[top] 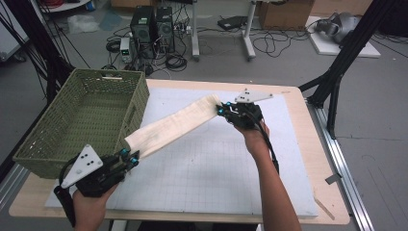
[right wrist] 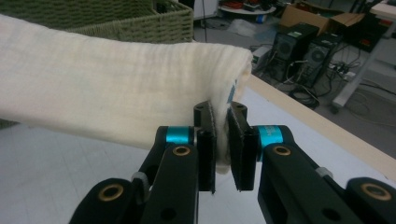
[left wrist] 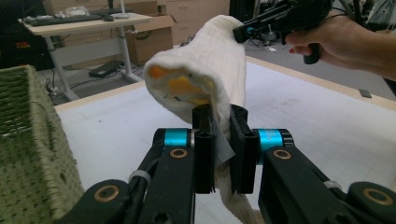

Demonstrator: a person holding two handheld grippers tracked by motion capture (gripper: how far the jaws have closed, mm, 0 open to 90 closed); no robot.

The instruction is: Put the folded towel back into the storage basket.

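Table (top: 308, 192), pale wood w/ white grid mat (top: 207, 178) on top, takes up most of the lower frame in high view. Green woven basket (top: 82, 120) sits at left, on the table's left edge, open side up.

Cream cloth (top: 171, 126), folded into a long band, hangs clear of the mat, stretched on a diagonal from lower left to upper centre of high view; its lower end is just beside the basket's near right corner. In left gripper view the cloth (left wrist: 205, 70) shows a yellow-orange inner layer at the fold.

Left gripper (top: 131, 156) at lower left of high view, held in person's left hand (top: 89, 204): jaws clamped on the cloth's lower end, fabric pinched btwn pads in left gripper view (left wrist: 221, 144).

Right gripper (top: 222, 109) at upper centre, in right hand (top: 255, 137): jaws clamped on the cloth's upper end; in right gripper view (right wrist: 221, 140) fabric edge sits btwn the pads, basket (right wrist: 140, 21) at upper left behind it.
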